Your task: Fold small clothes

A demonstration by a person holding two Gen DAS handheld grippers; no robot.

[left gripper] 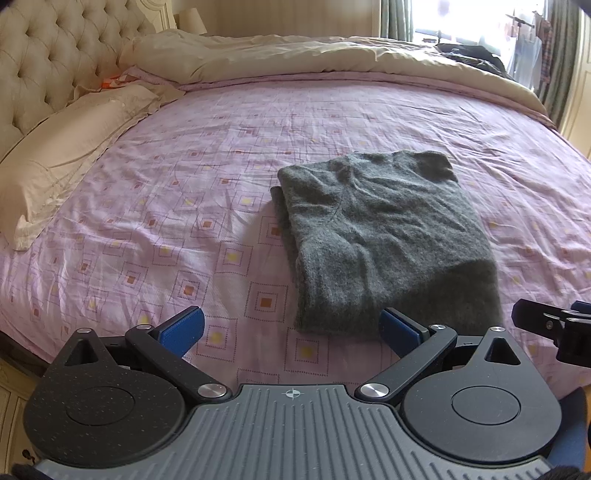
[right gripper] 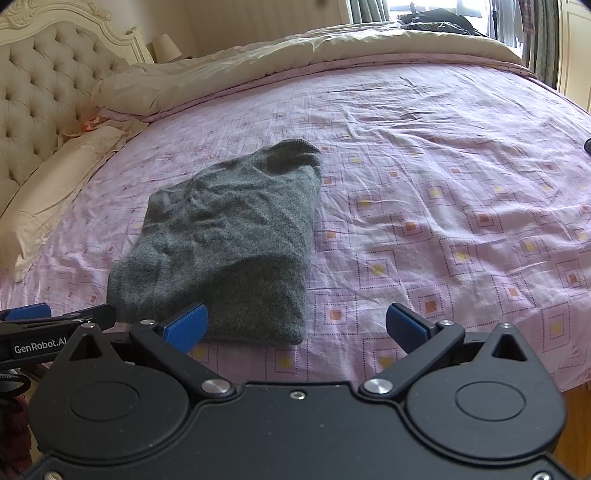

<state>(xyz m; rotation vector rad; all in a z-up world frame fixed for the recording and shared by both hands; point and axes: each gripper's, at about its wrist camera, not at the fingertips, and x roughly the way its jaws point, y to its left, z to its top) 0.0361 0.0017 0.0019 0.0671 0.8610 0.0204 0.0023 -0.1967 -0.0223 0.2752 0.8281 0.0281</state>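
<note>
Pink square-patterned bedsheet (left gripper: 221,155) is spread under a folded grey knitted sweater (left gripper: 384,236), laid near its front edge; left gripper (left gripper: 291,328) and right gripper (right gripper: 295,325) are held level, released, empty.

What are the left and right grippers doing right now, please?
Left gripper: jaws open, holding nothing, just short of the grey sweater.
Right gripper: jaws open, holding nothing.

I see a wide bed (left gripper: 332,122) under a pink patterned sheet, a tufted cream headboard (left gripper: 55,62) at left, a beige duvet (left gripper: 295,55) bunched behind, and a bright curtained window (left gripper: 461,18).
</note>
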